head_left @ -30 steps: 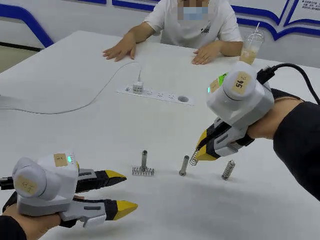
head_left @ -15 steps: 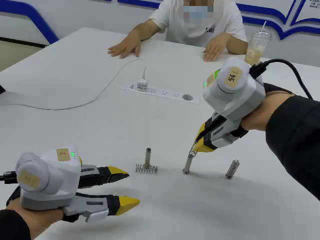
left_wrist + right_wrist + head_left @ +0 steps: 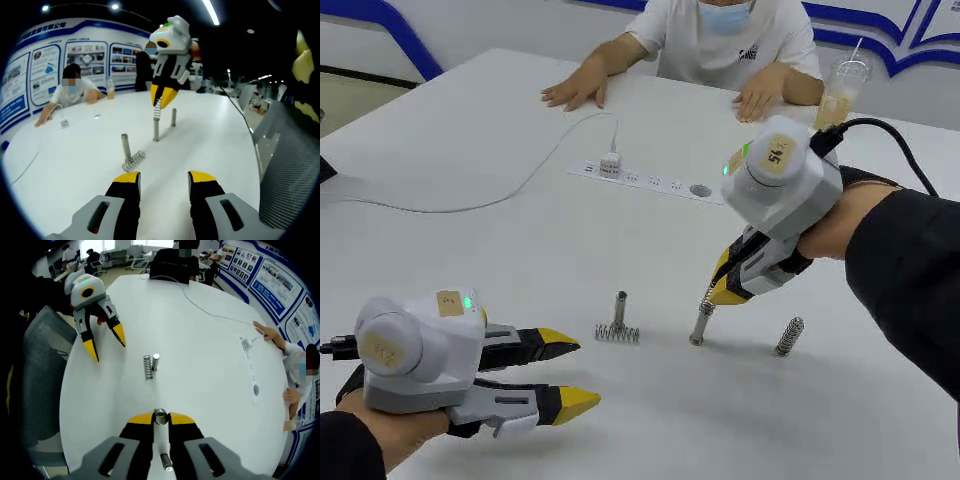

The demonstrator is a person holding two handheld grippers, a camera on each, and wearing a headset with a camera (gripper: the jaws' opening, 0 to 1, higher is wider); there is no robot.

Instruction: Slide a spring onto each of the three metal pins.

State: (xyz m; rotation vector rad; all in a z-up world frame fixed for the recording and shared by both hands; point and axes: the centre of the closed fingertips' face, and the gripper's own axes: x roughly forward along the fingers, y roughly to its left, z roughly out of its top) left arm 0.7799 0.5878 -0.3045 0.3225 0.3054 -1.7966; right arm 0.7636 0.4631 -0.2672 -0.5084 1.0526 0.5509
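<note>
- The held spring [image 3: 157, 111] is pinched at its top end by the yellow tips of the right gripper [image 3: 725, 293]. It hangs right over the middle pin [image 3: 700, 325], out in the middle of the white table [image 3: 470, 250], well away from every edge.
- To do this bit well, I think the spring should be kept straight up and down, lined up with the pin top, and go down slowly. If it tips, it may catch on the pin's rim or knock the pin over.
- Letting go looks safe only once some coils are round the pin.
- The left gripper [image 3: 570, 372] hovers near the table's near edge. Its tips are wide apart and hold nothing. It could steady the pin if it wobbles.
- The bare pin [image 3: 620, 306] stands on the left gripper's side, and a loose spring [image 3: 617, 333] lies flat, touching its foot.
- The third pin [image 3: 790, 336], on the other side of the middle one, looks like it has a spring on it. It is too small for me to see how far down the spring sits.
- I cannot tell if the held spring's bottom end is on the pin top yet. In the right gripper view the tips cover most of it.
</note>
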